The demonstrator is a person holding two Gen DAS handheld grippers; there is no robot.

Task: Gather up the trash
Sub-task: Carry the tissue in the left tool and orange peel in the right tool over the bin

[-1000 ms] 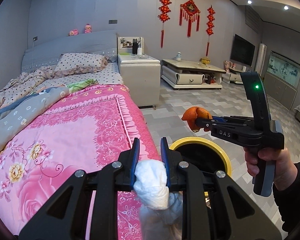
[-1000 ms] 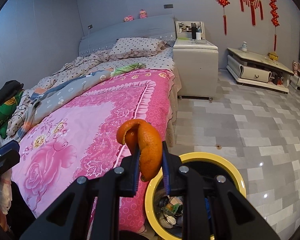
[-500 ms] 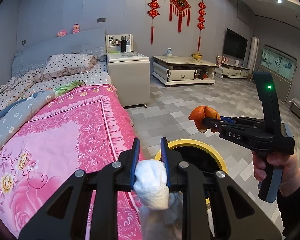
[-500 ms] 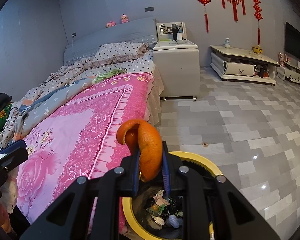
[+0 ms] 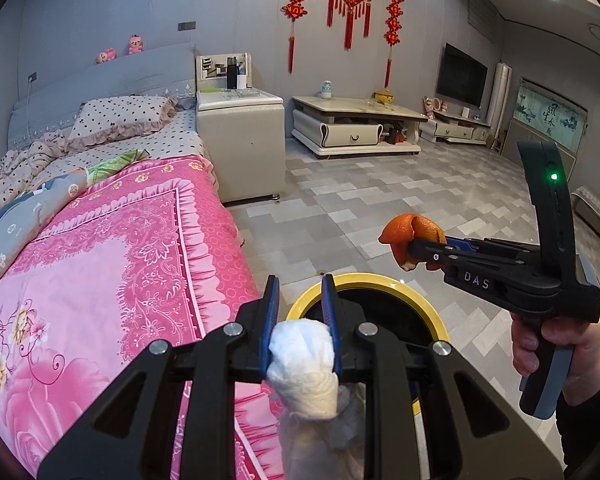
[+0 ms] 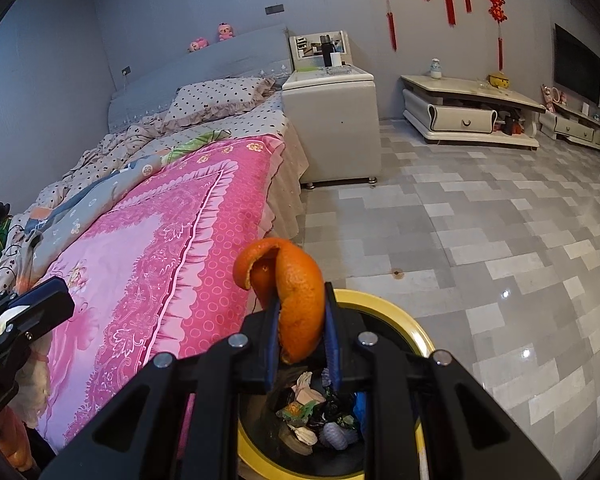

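Both grippers have carried their loads off the bed side and toward the bin since the earlier frames: its yellow rim fills more of each wrist view, and in the right wrist view the rubbish inside now shows below the peel. The left gripper (image 5: 300, 300) has its fingers clenched on a wad of white tissue (image 5: 304, 364), which sits between the blue pads and hangs down below them, over the near left edge of the bin (image 5: 364, 280), close to the pink bedspread (image 5: 100, 264). The right gripper (image 6: 300, 322), held in a hand (image 5: 552, 344) at the right, grasps a curl of orange peel (image 6: 296, 300); in the left wrist view the peel (image 5: 412, 236) hangs above the far right part of the rim. The bin (image 6: 396, 312) stands on the tiled floor (image 6: 480, 220) just beside the bed and already holds wrappers and scraps. The step in hand appears to be the carry to the bin, nearly done. Next, each load likely needs to be centred over the dark opening and the fingers released; the tissue looks nearest the rim, so it may need to go a little further right to avoid catching the edge or landing on the bedspread.
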